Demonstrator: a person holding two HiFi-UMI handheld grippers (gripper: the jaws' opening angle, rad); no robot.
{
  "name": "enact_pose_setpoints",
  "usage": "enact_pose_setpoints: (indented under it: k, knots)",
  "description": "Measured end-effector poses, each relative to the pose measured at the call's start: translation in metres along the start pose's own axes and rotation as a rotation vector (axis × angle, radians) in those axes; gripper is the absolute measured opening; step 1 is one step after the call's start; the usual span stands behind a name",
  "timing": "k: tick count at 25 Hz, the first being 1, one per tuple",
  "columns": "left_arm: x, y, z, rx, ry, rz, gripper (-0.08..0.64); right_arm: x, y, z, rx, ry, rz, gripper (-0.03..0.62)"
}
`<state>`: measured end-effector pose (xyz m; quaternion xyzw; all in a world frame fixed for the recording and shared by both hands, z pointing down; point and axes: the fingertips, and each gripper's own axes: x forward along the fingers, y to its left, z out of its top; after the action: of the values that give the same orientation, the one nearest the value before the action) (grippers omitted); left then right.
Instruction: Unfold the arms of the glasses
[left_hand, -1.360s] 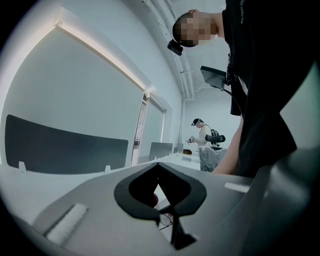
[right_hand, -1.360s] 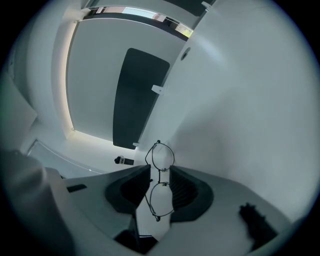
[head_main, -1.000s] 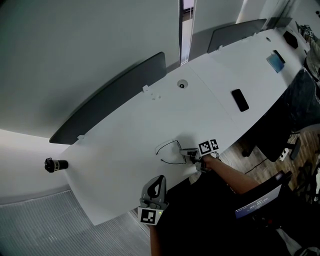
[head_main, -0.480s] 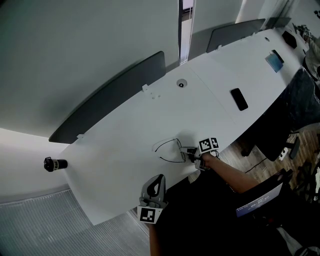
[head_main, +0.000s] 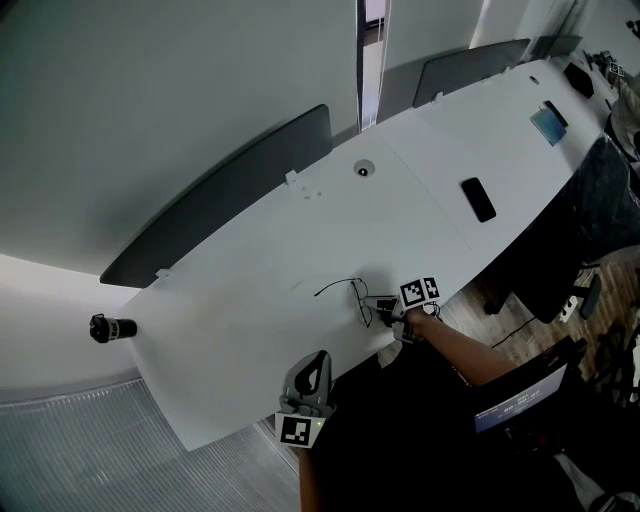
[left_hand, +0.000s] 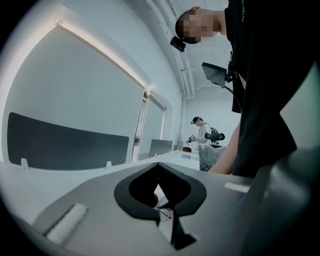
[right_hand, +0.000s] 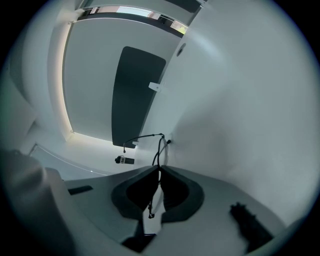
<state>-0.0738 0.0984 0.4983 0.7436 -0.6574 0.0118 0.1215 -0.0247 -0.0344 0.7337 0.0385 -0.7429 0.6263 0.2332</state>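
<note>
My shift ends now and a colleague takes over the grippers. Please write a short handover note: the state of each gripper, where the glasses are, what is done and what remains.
Left gripper: jaws shut, empty, by the table's near edge.
Right gripper: jaws have just closed on the glasses; the thin frame is pinched between them, over the white table.
Done: grip taken; one arm seems to stick out sideways.
Remaining: check that both arms are unfolded; I cannot tell the other arm's state.
</note>
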Motion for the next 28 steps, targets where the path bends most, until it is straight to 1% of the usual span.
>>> enact_pose_setpoints:
  k: [3, 4, 5, 6, 7, 9, 10, 11, 12, 14, 15, 16, 17, 20, 22, 24, 28]
  knots:
    - [0.0, -0.001, 0.0, -0.001, -0.002, -0.004, 0.006, -0.001, 0.01, 0.002, 0.024, -0.013, 0.048, 0.018]
    - [0.001, -0.002, 0.0, -0.002, -0.002, -0.005, 0.006, -0.002, 0.016, 0.004, 0.045, -0.024, 0.083, 0.018]
    - [0.001, -0.003, -0.001, -0.002, -0.001, -0.006, 0.006, -0.004, 0.025, 0.006, 0.072, -0.042, 0.139, 0.018]
    - [0.001, -0.004, -0.001, -0.001, -0.001, -0.007, 0.006, -0.007, 0.037, 0.01, 0.102, -0.071, 0.216, 0.018]
    - [0.001, -0.005, -0.001, 0.0, -0.002, -0.008, 0.006, -0.014, 0.053, 0.015, 0.129, -0.114, 0.313, 0.018]
    - [0.0, -0.006, -0.001, 0.001, -0.003, -0.009, 0.006, -0.033, 0.089, 0.03, 0.147, -0.234, 0.528, 0.018]
    - [0.0, -0.005, -0.001, 0.002, -0.003, -0.008, 0.006, -0.044, 0.107, 0.037, 0.115, -0.297, 0.607, 0.018]
    - [-0.001, -0.004, -0.002, 0.004, -0.002, -0.008, 0.006, -0.053, 0.121, 0.043, 0.048, -0.346, 0.648, 0.018]
    - [-0.001, -0.003, -0.002, 0.005, -0.002, -0.007, 0.006, -0.06, 0.132, 0.047, -0.04, -0.376, 0.652, 0.018]
    - [-0.002, -0.003, -0.002, 0.006, -0.004, -0.007, 0.006, -0.066, 0.144, 0.053, -0.21, -0.387, 0.605, 0.018]
    - [-0.002, -0.003, -0.002, 0.005, -0.004, -0.008, 0.006, -0.068, 0.147, 0.055, -0.274, -0.384, 0.575, 0.018]
    - [-0.003, -0.003, -0.003, 0.005, -0.005, -0.01, 0.006, -0.07, 0.149, 0.058, -0.32, -0.385, 0.55, 0.018]
    - [-0.003, -0.003, -0.003, 0.007, -0.006, -0.013, 0.006, -0.074, 0.149, 0.062, -0.344, -0.391, 0.532, 0.018]
    - [-0.005, -0.001, -0.004, 0.01, -0.003, -0.017, 0.006, -0.085, 0.147, 0.072, -0.335, -0.418, 0.502, 0.018]
    - [-0.005, 0.0, -0.004, 0.017, -0.001, -0.018, 0.006, -0.086, 0.144, 0.074, -0.316, -0.407, 0.467, 0.018]
    - [-0.003, 0.001, -0.004, 0.044, 0.003, -0.021, 0.006, -0.084, 0.145, 0.068, -0.286, -0.37, 0.451, 0.018]
    - [0.002, -0.001, -0.005, 0.139, 0.036, -0.034, 0.006, -0.074, 0.167, 0.044, -0.239, -0.272, 0.462, 0.018]
